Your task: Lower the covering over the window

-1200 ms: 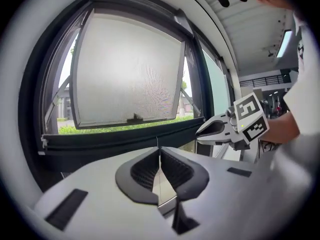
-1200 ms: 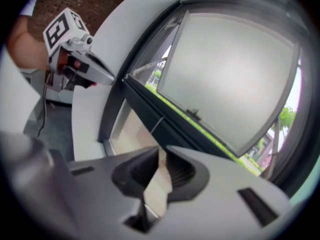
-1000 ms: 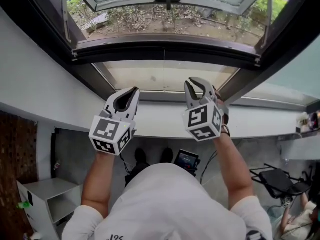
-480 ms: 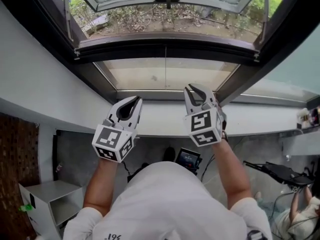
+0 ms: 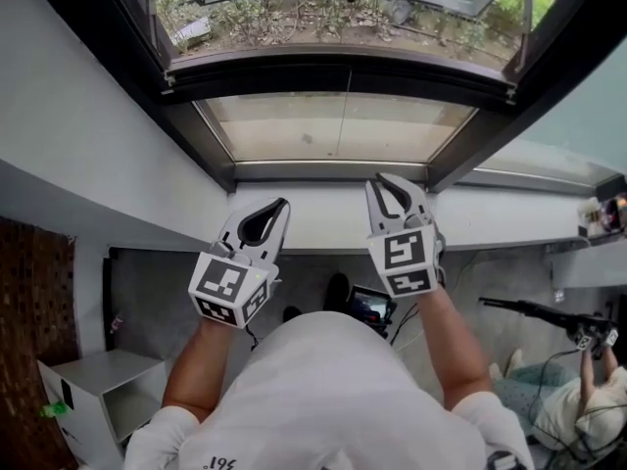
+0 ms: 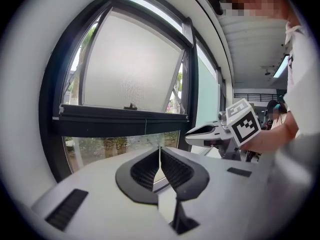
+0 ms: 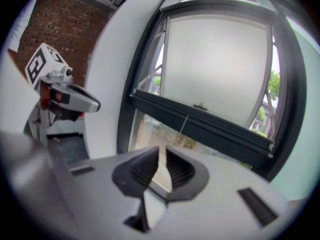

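Note:
The window has a dark frame; its frosted upper sash is tilted open outward and a clear pane sits below. No blind or covering shows in any view. A thin cord hangs down the middle of the pane, and shows too as a thin cord in the right gripper view. My left gripper is shut and empty, held over the white sill. My right gripper is beside it, tips together, nothing between them. Both point at the window and stay short of the cord.
A brick wall and a small white shelf unit are at lower left. On the floor below lie a small screen and cables. A dark stand and another person are at lower right.
Both grippers have come down and back toward my body, from over the window's lower frame to over the sill. Their jaws look the same.

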Available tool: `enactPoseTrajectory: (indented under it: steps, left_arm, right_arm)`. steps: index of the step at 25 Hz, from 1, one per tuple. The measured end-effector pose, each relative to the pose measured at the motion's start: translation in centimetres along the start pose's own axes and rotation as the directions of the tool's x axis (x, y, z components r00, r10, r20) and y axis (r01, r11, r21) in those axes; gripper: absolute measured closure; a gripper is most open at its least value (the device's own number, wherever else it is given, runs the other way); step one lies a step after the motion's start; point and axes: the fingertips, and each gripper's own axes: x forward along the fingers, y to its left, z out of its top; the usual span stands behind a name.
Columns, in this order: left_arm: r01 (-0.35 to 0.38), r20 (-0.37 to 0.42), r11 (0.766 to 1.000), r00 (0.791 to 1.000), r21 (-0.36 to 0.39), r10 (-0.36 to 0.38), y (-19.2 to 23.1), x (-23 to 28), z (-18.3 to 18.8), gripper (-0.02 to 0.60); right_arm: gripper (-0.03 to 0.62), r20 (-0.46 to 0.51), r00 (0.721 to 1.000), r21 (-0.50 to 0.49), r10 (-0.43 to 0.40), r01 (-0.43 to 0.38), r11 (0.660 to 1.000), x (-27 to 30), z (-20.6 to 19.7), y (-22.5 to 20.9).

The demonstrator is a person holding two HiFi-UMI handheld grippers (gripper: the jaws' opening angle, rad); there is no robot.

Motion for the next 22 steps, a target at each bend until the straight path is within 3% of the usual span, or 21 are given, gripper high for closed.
enactPoseTrajectory:
  steps: [9,22]
  left_arm:
    - [0.031,-0.004,0.999,1.0,0.007,-0.031,-0.1,-4.6,-1.2,0.554]
    - [0.121,-0.009,0.993,0.993,0.004,-0.121,-1.7,-8.8,-2.8,0.554]
  right_arm:
    - [0.539,-0.019,1.0,0.025,-0.017,0.017,1.0,-2.3,-0.2,4.6]
    - [0.539,-0.033,0.999,0.167,-0.036,0.041,0.985,-6.1,-1.2,9.0]
